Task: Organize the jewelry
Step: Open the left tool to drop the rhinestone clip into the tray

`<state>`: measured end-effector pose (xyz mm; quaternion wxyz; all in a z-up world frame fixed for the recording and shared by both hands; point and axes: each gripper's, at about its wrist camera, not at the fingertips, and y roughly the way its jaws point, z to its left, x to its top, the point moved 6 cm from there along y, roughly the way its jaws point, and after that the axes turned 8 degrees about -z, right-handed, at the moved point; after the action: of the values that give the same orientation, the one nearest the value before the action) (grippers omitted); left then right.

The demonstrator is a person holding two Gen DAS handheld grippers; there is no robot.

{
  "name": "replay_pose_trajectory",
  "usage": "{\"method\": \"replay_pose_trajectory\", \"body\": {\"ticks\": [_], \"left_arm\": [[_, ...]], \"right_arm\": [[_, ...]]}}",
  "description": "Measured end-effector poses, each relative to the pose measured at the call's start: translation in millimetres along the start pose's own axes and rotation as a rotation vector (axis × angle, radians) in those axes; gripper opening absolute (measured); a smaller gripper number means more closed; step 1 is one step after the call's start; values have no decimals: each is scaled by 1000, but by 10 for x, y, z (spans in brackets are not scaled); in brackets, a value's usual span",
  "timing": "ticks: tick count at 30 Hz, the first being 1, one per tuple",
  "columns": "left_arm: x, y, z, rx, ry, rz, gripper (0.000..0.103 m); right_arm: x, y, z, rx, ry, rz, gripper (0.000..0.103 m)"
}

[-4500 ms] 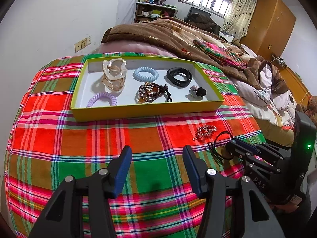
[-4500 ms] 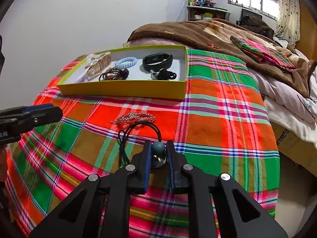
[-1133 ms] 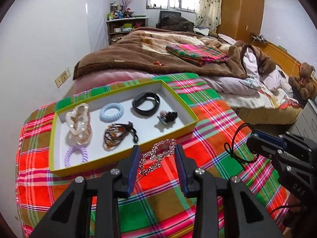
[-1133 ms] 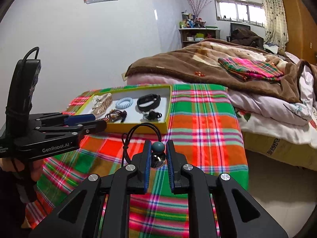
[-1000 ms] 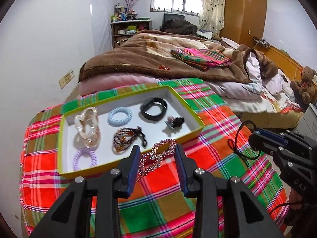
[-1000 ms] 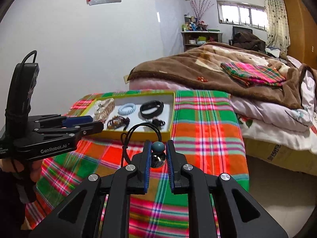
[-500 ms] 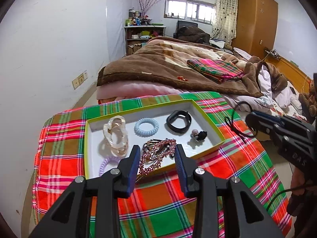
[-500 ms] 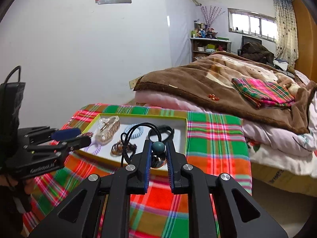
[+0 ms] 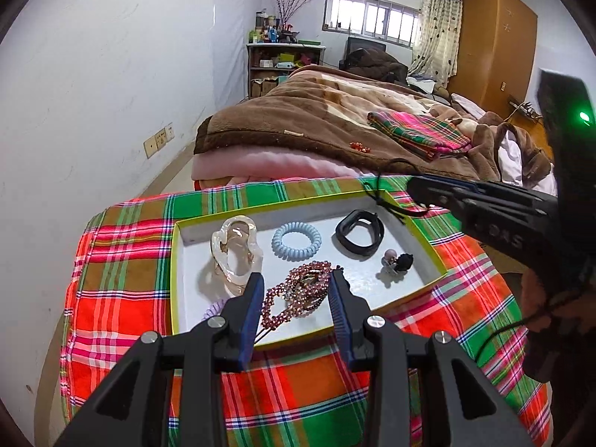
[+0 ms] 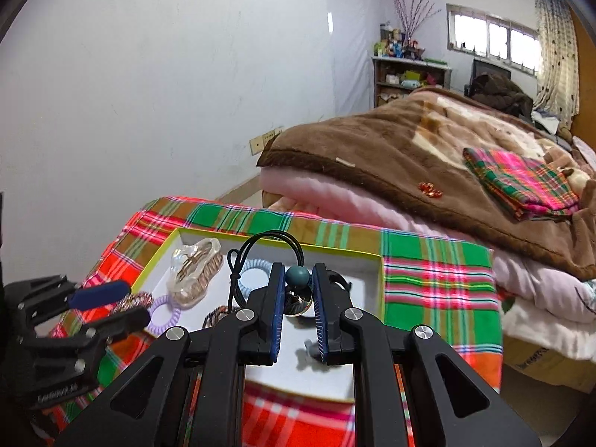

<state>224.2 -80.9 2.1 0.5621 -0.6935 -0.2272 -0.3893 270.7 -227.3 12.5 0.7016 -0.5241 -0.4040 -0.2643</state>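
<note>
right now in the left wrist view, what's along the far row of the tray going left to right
clear claw hair clip → light blue spiral hair tie → black band

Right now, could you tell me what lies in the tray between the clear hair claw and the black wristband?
The pale blue spiral hair tie lies between the clear hair claw and the black wristband, on the tray floor; the left wrist view shows it.

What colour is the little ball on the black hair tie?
Dark teal ball, clearest in the right wrist view.
</note>
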Motion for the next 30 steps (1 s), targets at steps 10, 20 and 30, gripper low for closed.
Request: {"method": "replay_pose_trajectory", "body": {"ticks": [10, 20, 30], "left_arm": [[-103, 258, 26, 1, -25, 45, 37], [-198, 472, 21, -6, -41, 85, 37], [-276, 629, -38, -6, -36, 116, 37]], "right_arm": [[-28, 540, 73, 29, -3, 84, 15], [-209, 980, 89, 23, -8, 170, 15], [-262, 1104, 121, 16, -33, 193, 15]]}}
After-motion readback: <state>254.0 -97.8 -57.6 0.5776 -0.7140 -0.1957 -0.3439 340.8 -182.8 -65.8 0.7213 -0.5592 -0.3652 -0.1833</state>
